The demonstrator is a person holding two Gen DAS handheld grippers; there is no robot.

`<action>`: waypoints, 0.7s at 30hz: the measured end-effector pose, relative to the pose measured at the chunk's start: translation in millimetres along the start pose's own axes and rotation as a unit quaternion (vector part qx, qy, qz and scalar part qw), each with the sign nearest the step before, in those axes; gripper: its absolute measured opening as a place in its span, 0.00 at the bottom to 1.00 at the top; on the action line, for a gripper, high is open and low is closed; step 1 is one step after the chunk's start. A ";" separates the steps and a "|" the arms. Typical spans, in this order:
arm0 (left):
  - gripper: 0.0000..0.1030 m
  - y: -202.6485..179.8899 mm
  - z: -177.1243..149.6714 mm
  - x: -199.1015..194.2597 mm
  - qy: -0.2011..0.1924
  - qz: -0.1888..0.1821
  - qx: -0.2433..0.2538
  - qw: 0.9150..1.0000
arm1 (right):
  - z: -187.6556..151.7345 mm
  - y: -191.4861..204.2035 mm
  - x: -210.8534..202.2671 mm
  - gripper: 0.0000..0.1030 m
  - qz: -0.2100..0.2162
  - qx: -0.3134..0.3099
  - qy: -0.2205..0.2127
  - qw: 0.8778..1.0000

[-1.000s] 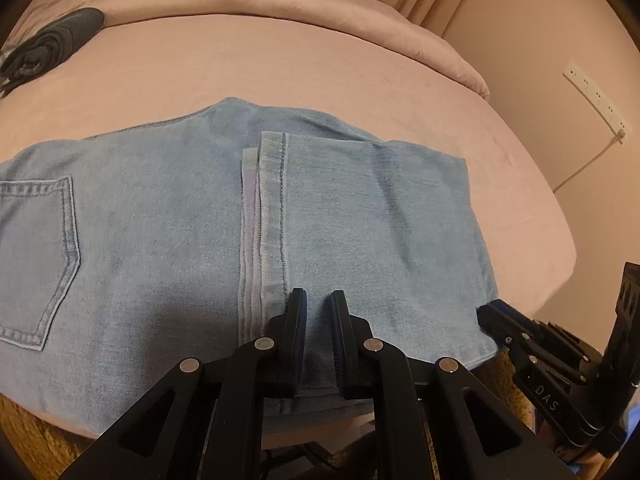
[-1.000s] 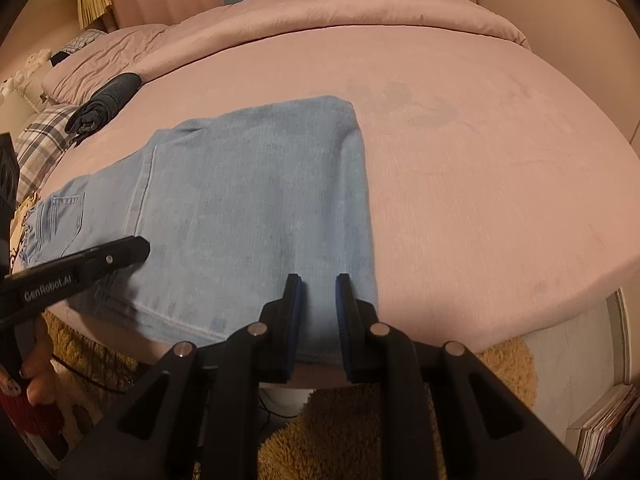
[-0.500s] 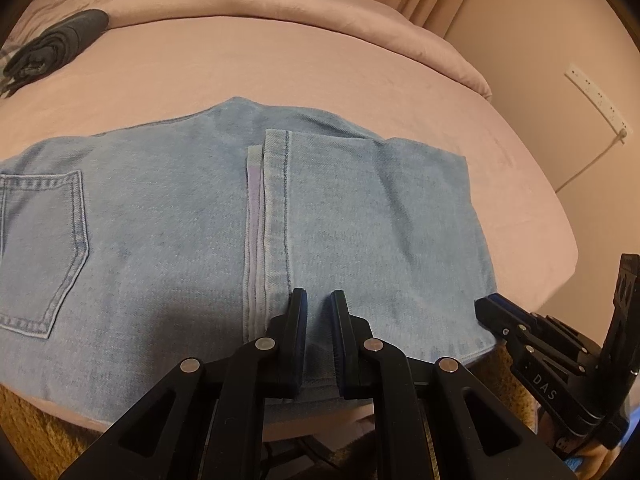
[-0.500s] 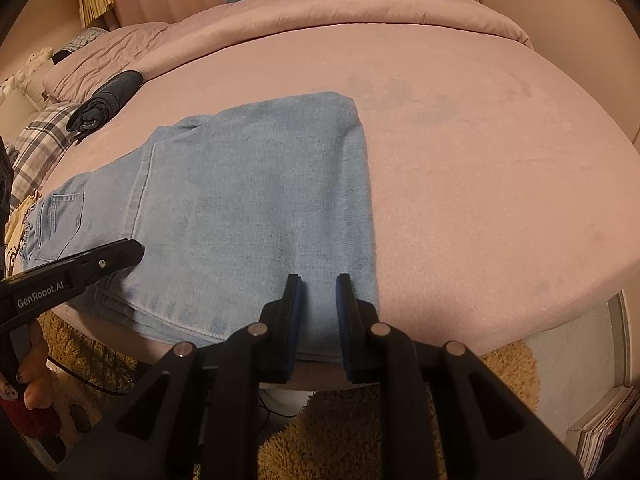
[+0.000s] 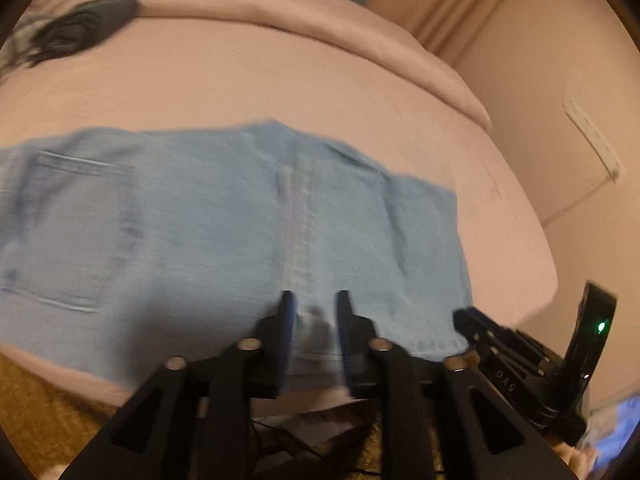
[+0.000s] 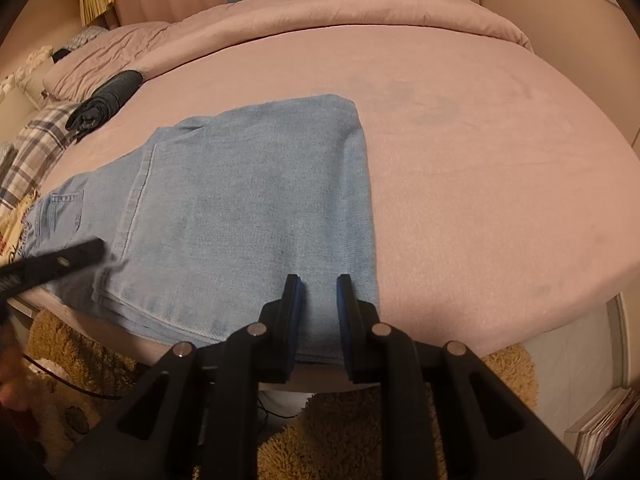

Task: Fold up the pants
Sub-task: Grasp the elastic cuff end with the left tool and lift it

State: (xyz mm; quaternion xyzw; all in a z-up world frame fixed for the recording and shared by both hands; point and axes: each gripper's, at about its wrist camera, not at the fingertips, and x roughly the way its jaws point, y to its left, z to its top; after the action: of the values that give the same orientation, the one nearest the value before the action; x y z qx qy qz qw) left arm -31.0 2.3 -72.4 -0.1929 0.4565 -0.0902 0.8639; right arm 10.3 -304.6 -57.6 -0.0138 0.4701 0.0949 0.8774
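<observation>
Light blue jeans [image 5: 224, 216] lie flat on the pink bed, the legs folded back over the seat so the hem seam [image 5: 298, 216] runs across the middle. They also show in the right wrist view [image 6: 256, 216]. My left gripper [image 5: 314, 304] is open, its fingers over the near edge of the jeans by the hem; the view is blurred. My right gripper [image 6: 318, 292] is open over the near right corner of the folded jeans. Neither holds cloth. The right gripper's body [image 5: 532, 360] shows at the lower right of the left wrist view.
The pink bed [image 6: 480, 168] stretches far and right of the jeans. A rolled dark garment [image 6: 106, 104] lies at the far left by a pillow [image 6: 104, 56] and a plaid cloth [image 6: 32, 148]. A shaggy tan rug [image 6: 352, 436] lies below the bed edge. A wall [image 5: 560, 80] stands right.
Both grippers have opened a little wider. The left gripper has pulled back and swung, so the jeans sit lower and blurred in its view. The right gripper has hardly moved.
</observation>
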 end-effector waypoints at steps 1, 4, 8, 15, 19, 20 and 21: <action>0.36 6.7 1.5 -9.2 -0.015 0.006 -0.008 1.000 | 1.0 3.1 -0.7 0.19 -0.008 -0.006 0.001 1.000; 0.50 33.5 7.5 -40.6 -0.059 0.016 -0.040 0.997 | 6.4 14.3 -4.7 0.37 -0.039 -0.025 -0.004 0.999; 0.64 64.6 11.8 -73.4 -0.103 0.066 -0.075 0.990 | 19.0 26.0 -14.3 0.78 -0.036 -0.033 -0.035 0.998; 0.75 127.5 14.3 -91.7 -0.151 0.153 -0.158 0.964 | 41.0 51.6 -17.7 0.79 0.015 -0.025 -0.047 0.998; 0.75 154.1 11.6 -80.4 -0.138 0.206 -0.182 0.951 | 34.2 69.9 -9.4 0.79 0.035 -0.033 -0.029 0.998; 0.75 159.8 11.8 -80.1 -0.141 0.212 -0.187 0.949 | 31.9 73.9 -5.3 0.79 0.040 -0.038 -0.019 0.998; 0.75 164.0 12.1 -79.3 -0.144 0.214 -0.191 0.947 | 30.0 77.7 -1.3 0.79 0.040 -0.043 -0.010 0.998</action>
State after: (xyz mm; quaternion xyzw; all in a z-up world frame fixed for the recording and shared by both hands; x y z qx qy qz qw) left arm -69.4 180.8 -74.6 -0.2633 0.3665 0.2145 0.8662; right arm 20.3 -225.1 -34.8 -0.0321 0.4569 0.1503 0.8762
